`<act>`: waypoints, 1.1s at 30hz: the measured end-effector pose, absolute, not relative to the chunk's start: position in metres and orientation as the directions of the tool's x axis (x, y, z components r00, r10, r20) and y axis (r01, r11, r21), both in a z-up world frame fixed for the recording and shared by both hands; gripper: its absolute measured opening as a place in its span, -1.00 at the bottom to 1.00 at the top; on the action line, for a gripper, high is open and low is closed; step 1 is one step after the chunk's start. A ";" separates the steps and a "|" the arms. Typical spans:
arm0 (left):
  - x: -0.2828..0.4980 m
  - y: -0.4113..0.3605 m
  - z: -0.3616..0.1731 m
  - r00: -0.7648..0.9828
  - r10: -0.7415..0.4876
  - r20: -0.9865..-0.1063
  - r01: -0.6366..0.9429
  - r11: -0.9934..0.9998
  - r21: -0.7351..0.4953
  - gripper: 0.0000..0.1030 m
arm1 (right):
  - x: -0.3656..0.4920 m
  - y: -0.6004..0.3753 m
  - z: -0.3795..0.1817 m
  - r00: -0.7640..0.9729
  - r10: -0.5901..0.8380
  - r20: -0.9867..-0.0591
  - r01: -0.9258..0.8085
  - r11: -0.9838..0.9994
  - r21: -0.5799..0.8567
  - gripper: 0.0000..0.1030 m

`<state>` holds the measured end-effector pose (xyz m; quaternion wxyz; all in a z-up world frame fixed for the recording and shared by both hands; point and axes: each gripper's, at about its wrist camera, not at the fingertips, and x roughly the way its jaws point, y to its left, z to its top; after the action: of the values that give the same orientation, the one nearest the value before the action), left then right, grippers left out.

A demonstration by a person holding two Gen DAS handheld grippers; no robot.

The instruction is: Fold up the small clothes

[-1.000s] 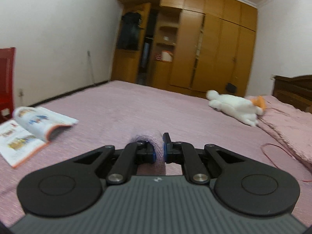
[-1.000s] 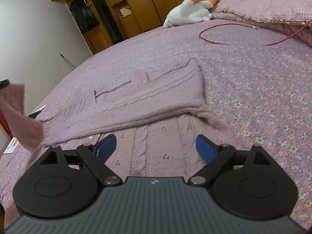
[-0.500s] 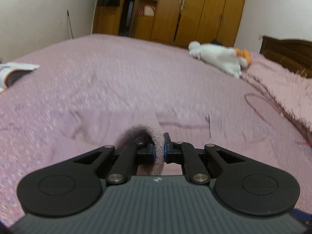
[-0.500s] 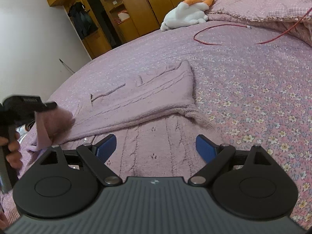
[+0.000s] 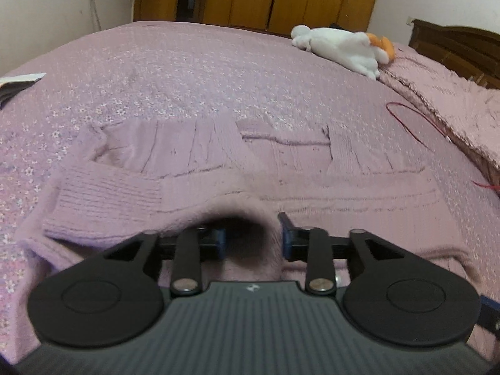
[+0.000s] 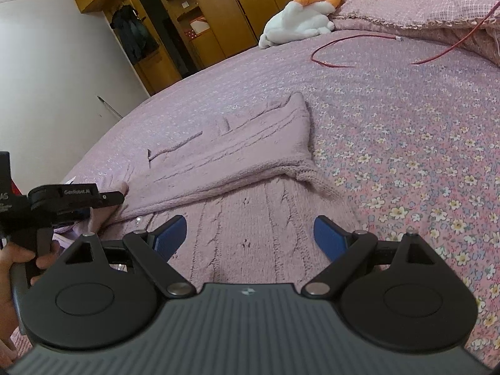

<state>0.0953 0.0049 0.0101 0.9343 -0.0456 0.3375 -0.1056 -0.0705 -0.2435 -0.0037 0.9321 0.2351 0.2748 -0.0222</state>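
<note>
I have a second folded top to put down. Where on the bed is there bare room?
Bare bedspread lies beyond the sweater, between it and the plush toy. The right of the sweater up to the red cable is also free. It is crowded near the left tongs, where the sleeve lies.

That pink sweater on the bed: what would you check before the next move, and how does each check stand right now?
1. Sleeve laid across the pink sweater: ok.
2. Left tongs letting go: jaws have just been opening, knit still between them; cannot tell if free.
3. Right tongs open, holding nothing, above the knit: ok.
4. Sweater flat: not ok, a ridge bunches at its right fold.
5. Red cable apart from the sweater: ok.
6. Plush toy far off: ok.
</note>
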 end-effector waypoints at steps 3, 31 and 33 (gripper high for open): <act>0.082 0.011 0.015 0.739 -0.238 -0.630 0.187 0.971 -0.148 -0.08 | -0.069 -0.242 -0.001 0.842 0.093 -0.532 0.174 0.886 0.430 0.80; 0.055 0.149 0.004 0.775 0.026 -0.632 -0.136 0.983 -0.126 -0.03 | 0.097 -0.114 0.041 0.680 0.427 -0.596 -0.082 0.852 0.517 0.68; 0.057 0.150 0.001 0.784 0.027 -0.621 -0.145 0.979 -0.140 -0.03 | 0.111 -0.107 0.037 0.657 0.428 -0.620 -0.071 0.855 0.514 0.57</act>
<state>0.0570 0.1504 0.0014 0.9400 -0.0903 0.3258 0.0459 0.1114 -0.1071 0.0366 0.8811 0.2291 0.3889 0.1415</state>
